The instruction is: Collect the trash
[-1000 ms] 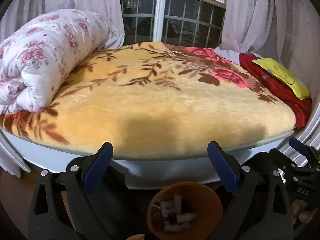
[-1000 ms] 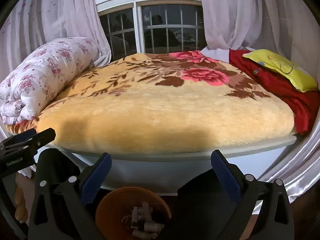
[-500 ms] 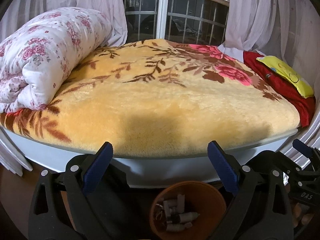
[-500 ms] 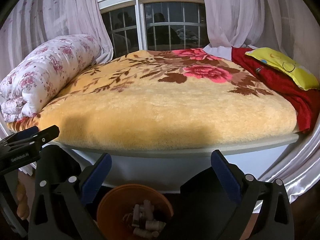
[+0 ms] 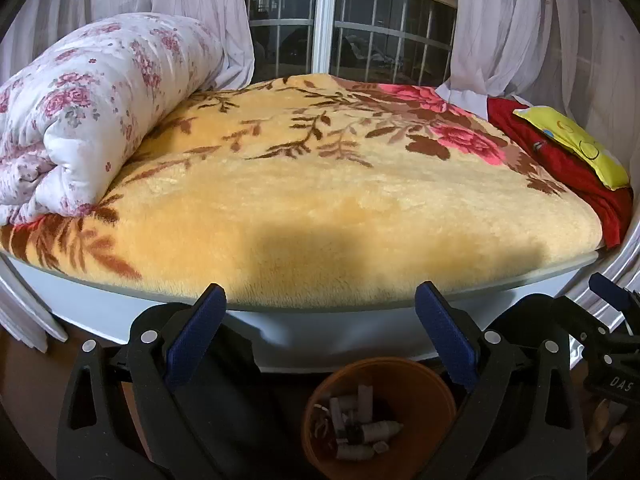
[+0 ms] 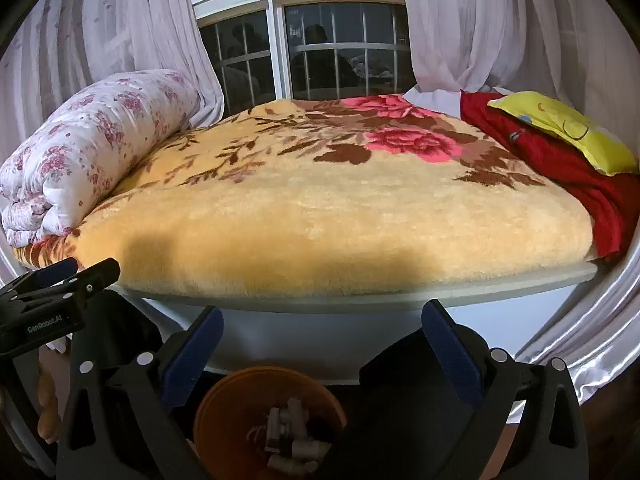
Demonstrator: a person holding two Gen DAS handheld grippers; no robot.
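Observation:
An orange bin [image 5: 416,384] stands on the floor in front of the bed and holds several small white rolled scraps [image 5: 360,428]. It also shows in the right wrist view [image 6: 224,404], with the scraps [image 6: 292,436] inside. My left gripper [image 5: 320,304] is open and empty, held above the bin facing the bed. My right gripper [image 6: 320,326] is open and empty, also above the bin. The right gripper shows at the right edge of the left wrist view [image 5: 612,320]; the left one shows at the left edge of the right wrist view [image 6: 60,280].
A round bed [image 5: 328,320] with a yellow floral blanket [image 5: 320,184] fills the view. A rolled flowered quilt [image 5: 88,108] lies at its left. A red cloth [image 5: 568,168] and yellow pillow [image 5: 576,144] lie at the right. Curtains [image 6: 460,28] and a barred window [image 5: 344,28] are behind.
Both grippers have risen and tilted slightly; the bed sits a little lower in both views. Both stay open and empty. The bin stays in place.

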